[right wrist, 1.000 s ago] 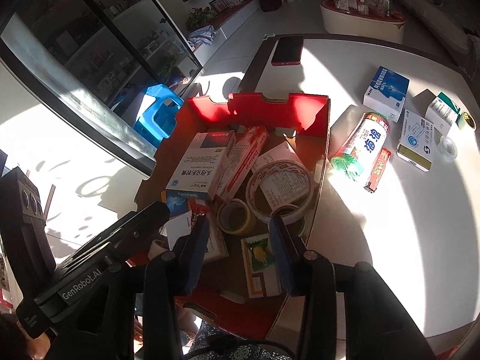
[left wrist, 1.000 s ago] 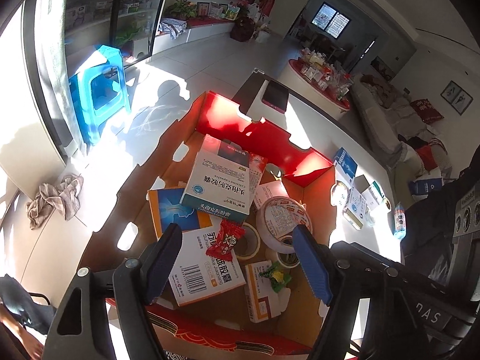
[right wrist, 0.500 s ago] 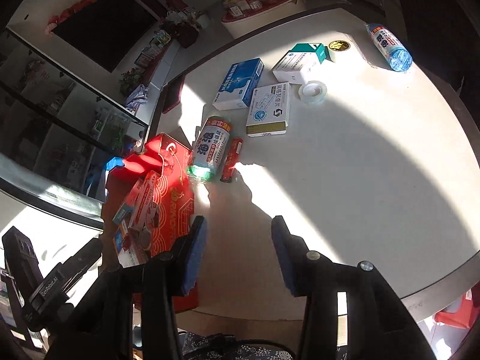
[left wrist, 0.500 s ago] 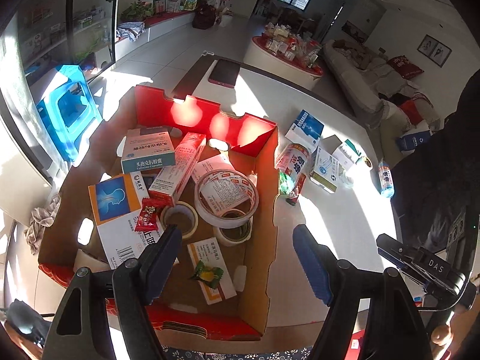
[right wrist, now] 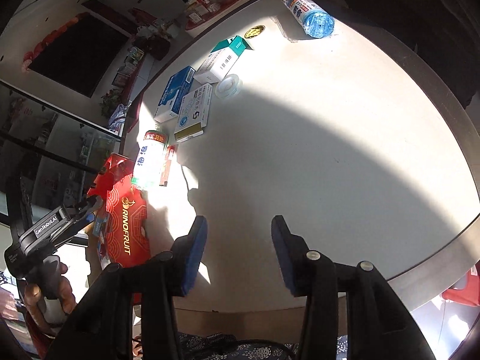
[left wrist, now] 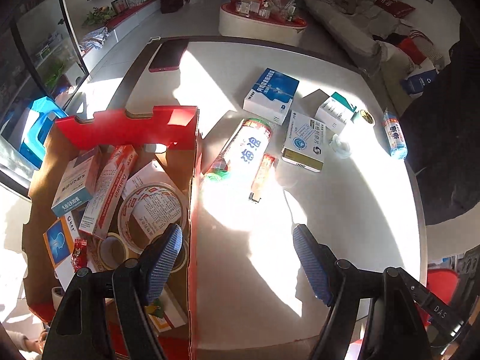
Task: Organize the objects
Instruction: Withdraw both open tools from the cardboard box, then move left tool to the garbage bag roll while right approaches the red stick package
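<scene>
On table [left wrist: 345,210], outside red box [left wrist: 192,210]: three cartons, two rolls; left gripper [left wrist: 237,258] and right gripper [right wrist: 238,255] both agape, empty.

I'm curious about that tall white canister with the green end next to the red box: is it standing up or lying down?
Lying down. The white canister rests on its side on the table, its green end toward the red box, a slim red packet alongside it.

Left gripper [left wrist: 237,258]: fingers spread wide, nothing btwn them, pointing steeply down near the table's front edge. Right gripper [right wrist: 239,255]: fingers part open, empty, angled down over the table's front edge. A hand [right wrist: 49,297] grips the left gripper's handle.
</scene>
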Demonstrator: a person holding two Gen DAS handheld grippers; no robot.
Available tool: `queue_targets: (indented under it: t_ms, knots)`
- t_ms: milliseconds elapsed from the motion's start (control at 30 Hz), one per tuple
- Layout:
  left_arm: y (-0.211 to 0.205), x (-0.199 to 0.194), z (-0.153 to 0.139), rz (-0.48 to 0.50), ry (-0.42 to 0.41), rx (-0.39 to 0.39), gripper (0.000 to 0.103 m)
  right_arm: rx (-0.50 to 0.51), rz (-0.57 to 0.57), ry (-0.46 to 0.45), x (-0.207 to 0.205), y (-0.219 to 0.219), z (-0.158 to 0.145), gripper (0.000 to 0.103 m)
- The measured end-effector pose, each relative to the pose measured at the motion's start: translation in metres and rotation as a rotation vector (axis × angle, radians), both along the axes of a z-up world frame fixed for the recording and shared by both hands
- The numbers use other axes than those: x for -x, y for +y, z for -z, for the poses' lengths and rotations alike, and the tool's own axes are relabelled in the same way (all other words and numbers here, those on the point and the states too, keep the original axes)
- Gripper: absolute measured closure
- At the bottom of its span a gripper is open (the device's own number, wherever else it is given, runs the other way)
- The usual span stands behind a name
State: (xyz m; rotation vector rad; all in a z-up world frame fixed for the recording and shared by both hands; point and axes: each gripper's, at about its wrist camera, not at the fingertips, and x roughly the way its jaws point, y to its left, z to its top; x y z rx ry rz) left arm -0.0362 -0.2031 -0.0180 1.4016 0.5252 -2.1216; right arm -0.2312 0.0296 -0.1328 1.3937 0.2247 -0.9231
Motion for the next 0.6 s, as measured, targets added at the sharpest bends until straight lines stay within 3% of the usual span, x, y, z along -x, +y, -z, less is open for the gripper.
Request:
queue_targets:
  t_ms: [100,333,600]
  knots:
    - [-0.007,0.031,0.011,0.009,-0.073,0.031,0.023,-0.010,0.001,-0.009,0.007,-0.001,0.006,0.059]
    - [-0.027,0.084,0.044,0.048,-0.253,0.023,0.023,-0.002,-0.037,0.019,0.003,-0.016,0.003,0.055]
    - [-0.044,0.104,0.055,0.051,-0.295,0.069,0.023,0.029,-0.116,0.003,-0.033,-0.036,-0.014,0.054]
